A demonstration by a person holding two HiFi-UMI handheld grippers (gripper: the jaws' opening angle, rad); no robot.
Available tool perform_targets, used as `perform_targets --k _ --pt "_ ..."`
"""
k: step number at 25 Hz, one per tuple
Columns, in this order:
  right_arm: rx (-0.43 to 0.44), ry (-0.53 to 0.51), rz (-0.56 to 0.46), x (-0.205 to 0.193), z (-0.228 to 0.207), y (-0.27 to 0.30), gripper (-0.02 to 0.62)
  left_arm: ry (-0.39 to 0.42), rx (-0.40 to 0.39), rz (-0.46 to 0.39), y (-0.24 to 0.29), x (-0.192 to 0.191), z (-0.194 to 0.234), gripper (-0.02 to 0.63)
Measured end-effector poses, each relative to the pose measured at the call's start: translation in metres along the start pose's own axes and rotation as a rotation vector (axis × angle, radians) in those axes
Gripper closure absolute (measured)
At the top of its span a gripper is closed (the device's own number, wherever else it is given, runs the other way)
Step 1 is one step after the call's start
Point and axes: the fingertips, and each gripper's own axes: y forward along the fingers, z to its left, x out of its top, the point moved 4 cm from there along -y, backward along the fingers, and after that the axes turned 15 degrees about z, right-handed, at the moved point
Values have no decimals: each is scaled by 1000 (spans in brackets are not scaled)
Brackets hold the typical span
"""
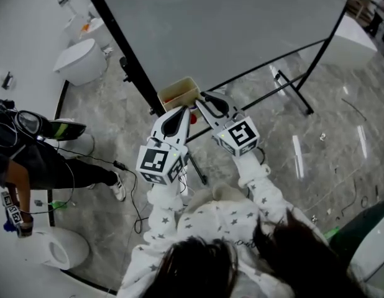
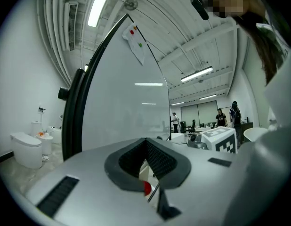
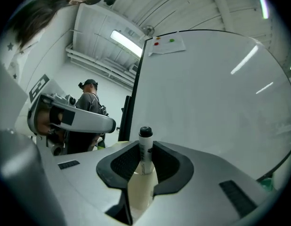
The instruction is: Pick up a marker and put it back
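Observation:
A white marker with a black cap (image 3: 145, 142) stands upright between the dark pads of my right gripper (image 3: 145, 150), which is shut on its barrel. In the head view the right gripper (image 1: 205, 99) reaches beside a cream box (image 1: 178, 92) fixed at the whiteboard's lower edge. My left gripper (image 1: 182, 112) points at the same box from just below it. Its tips meet, with nothing between them (image 2: 146, 142). Under the left gripper a red marker cap (image 2: 146, 187) shows through the gap.
The whiteboard (image 1: 229, 23) on a black frame fills the area ahead, and its stand legs (image 1: 291, 89) spread over the marble floor. Another person (image 1: 30, 157) stands at the left among cables. White sanitary fixtures (image 1: 80, 61) sit at the far left.

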Motion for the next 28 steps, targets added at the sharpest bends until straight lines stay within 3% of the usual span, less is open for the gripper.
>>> perform_targets --k 9,16,22,28 --pt "20 11 -25 25 -6 -2 514 -16 -46 -9 1 6 -2 604" --pt "64 17 1 92 -2 -25 514 3 -20 29 -18 47 -11 604" --pt "109 -32 4 150 15 -56 514 16 -59 24 -41 92 -31 604" --pt "109 -32 -5 155 21 -68 514 31 -90 5 -47 106 -46 604"
